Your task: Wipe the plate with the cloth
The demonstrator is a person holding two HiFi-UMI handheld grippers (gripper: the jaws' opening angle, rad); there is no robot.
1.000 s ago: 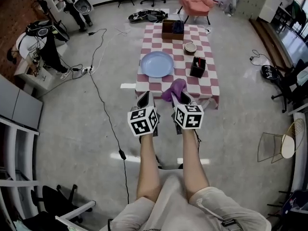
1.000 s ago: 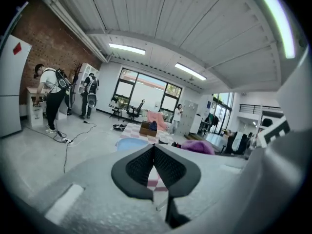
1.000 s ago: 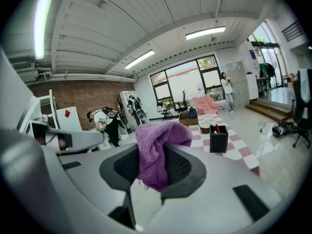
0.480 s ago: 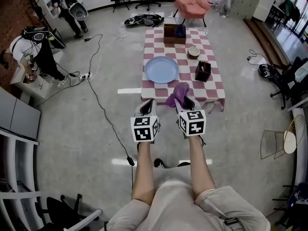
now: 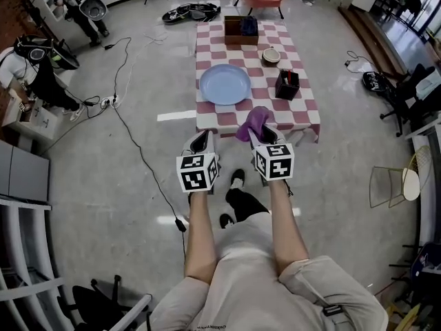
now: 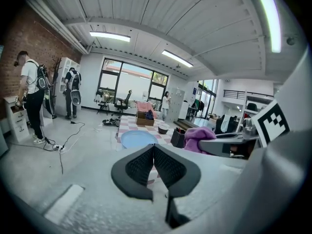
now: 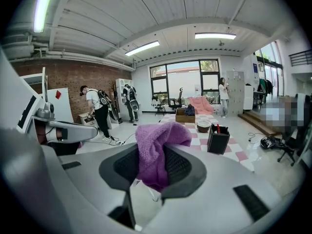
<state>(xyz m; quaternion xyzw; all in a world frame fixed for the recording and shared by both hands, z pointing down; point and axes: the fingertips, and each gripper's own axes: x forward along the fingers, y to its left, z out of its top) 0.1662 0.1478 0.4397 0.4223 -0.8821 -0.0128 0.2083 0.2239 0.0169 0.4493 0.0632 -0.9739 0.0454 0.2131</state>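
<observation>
Left gripper (image 5: 200, 142): jaws pressed together, nothing between them. Plate (image 5: 224, 84): lies untouched on the checked table (image 5: 303, 107), ahead of both grippers. Cloth (image 5: 253, 121): clamped in the right gripper (image 5: 260, 135).

Change: a leg (image 5: 244, 202) now shows stepping forward below the grippers. The approach continues and wiping has not begun.

Only the right gripper view confirms the clamp. Only the head view shows the gap to the plate.

Quantities: one left gripper (image 5: 201, 142), one right gripper (image 5: 262, 134), one cloth (image 5: 251, 123). Ahead of the grippers: one worktop (image 5: 304, 106), one plate (image 5: 224, 84), one bowl (image 5: 271, 56), one black holder (image 5: 287, 85), one box (image 5: 241, 30).
</observation>
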